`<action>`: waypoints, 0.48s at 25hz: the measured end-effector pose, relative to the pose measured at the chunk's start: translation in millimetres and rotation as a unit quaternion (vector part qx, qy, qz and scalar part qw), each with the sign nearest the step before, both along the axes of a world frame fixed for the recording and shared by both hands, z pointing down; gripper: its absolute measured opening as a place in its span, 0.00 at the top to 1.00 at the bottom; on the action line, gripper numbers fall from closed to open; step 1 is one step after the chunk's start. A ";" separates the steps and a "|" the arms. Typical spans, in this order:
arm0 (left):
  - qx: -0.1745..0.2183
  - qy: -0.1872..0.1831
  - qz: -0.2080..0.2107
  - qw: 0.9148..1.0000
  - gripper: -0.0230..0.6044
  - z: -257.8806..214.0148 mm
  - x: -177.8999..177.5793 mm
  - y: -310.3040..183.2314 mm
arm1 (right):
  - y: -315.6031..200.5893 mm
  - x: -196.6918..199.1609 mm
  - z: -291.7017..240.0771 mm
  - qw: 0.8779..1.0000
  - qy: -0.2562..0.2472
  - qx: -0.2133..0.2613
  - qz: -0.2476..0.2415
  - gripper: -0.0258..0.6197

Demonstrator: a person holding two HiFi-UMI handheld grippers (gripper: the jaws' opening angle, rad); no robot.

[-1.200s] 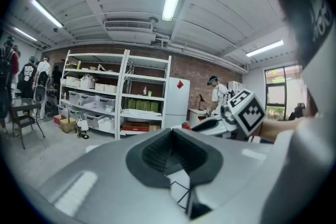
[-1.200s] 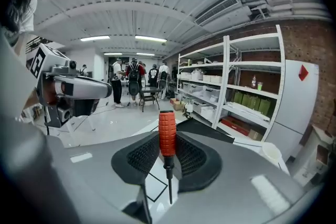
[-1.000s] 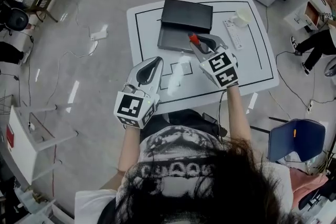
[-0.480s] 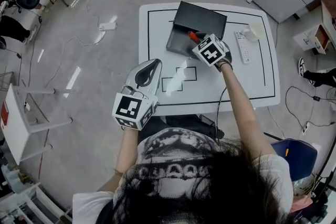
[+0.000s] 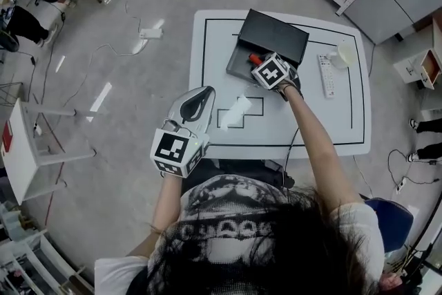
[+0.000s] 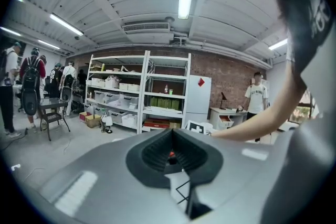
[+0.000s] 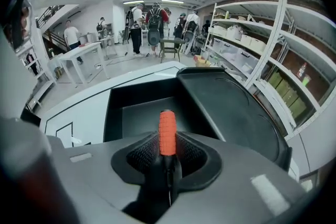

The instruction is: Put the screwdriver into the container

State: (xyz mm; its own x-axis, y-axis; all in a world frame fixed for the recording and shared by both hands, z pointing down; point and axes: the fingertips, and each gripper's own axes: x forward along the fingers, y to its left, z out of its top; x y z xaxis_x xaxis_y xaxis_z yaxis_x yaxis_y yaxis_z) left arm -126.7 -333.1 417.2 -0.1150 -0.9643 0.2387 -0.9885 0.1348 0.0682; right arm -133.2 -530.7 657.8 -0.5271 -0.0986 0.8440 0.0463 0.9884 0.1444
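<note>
The right claw (image 7: 168, 143) is clamped on the screwdriver (image 7: 167, 131). Its ribbed pads press the tool from both sides where the orange handle meets the dark shank. The handle sticks out forward past the jaw tips, and the rest of the tool runs back between the jaws. The tool's long axis therefore lies along the claw's own line of sight, handle end leading.

Straight ahead of the handle and below it is the black container (image 7: 116, 113). Its open tray faces up and the tray floor shows bare. The handle tip already overlaps the tray's near wall, so I judge the tool to be over or just short of the opening rather than in it. The container's lid (image 7: 231, 113) lies hinged open to the claw's right and beyond.

The coming move looks like a short push forward and down along the tool's axis, then a release, keeping left of the lid.

The left claw (image 5: 195, 101) is well behind and to the left, near the table's (image 5: 311, 122) near edge. Its jaws are together on nothing. The right claw is much the nearer to the container.
</note>
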 end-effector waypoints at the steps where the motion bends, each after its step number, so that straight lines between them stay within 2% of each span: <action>1: -0.002 0.000 -0.001 1.000 0.96 0.5 -0.6 0.3 | -0.9 0.4 3.9 1.000 0.006 -0.001 0.002 0.81; 7: -0.009 0.000 -0.009 1.000 0.96 5.9 -5.1 5.7 | -7.0 2.7 19.5 0.999 0.034 -0.007 0.009 0.81; 12: -0.009 0.001 -0.014 1.000 0.96 5.9 -12.1 15.5 | -8.0 2.1 21.2 0.999 0.035 -0.020 0.026 0.80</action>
